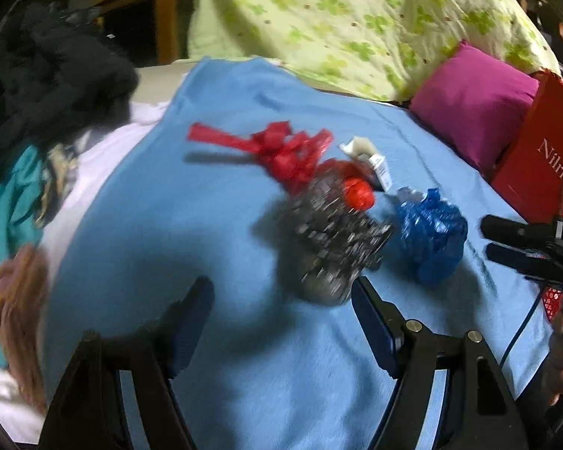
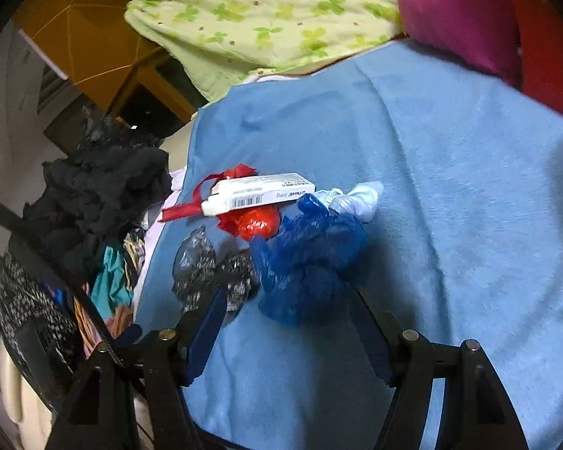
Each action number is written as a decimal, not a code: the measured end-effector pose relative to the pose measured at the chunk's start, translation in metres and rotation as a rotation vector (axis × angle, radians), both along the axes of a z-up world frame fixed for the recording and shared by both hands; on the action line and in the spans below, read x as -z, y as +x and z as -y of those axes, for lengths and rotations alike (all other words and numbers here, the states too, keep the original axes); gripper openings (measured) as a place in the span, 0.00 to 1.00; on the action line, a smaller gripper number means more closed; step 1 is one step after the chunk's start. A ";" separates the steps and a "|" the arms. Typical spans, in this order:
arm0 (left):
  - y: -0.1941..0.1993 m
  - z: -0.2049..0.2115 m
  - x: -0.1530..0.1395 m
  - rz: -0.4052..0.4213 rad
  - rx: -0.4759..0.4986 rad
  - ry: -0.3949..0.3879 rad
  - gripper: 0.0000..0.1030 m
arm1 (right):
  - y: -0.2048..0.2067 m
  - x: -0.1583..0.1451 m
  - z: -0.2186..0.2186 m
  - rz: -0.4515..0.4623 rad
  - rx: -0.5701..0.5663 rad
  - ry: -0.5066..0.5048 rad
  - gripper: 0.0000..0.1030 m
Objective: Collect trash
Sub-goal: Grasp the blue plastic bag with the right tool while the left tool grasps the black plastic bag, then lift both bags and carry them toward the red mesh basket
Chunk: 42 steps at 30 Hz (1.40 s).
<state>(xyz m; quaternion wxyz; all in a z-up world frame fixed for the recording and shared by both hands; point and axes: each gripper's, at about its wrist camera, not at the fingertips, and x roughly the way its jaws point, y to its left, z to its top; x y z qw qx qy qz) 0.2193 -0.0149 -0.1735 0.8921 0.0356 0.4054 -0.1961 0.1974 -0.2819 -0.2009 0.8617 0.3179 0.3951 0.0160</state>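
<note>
Trash lies in a heap on a blue cloth: a crumpled grey-black bag, a blue plastic bag, a red ribbon wrapper, a red ball-like piece and a white medicine box. My left gripper is open, its right finger just below the grey-black bag. In the right wrist view my right gripper is open around the near end of the blue bag, with the grey-black bag at its left finger, below the white box. The right gripper's fingers also show in the left view.
A green patterned quilt and a magenta pillow lie behind the heap. A red box stands at the right. Dark and coloured clothes pile up at the left. A wooden furniture piece stands beyond.
</note>
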 end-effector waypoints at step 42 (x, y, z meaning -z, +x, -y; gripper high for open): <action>-0.127 0.032 -0.136 0.238 0.098 -0.048 0.27 | -0.169 -0.132 0.013 0.273 0.022 -0.197 0.32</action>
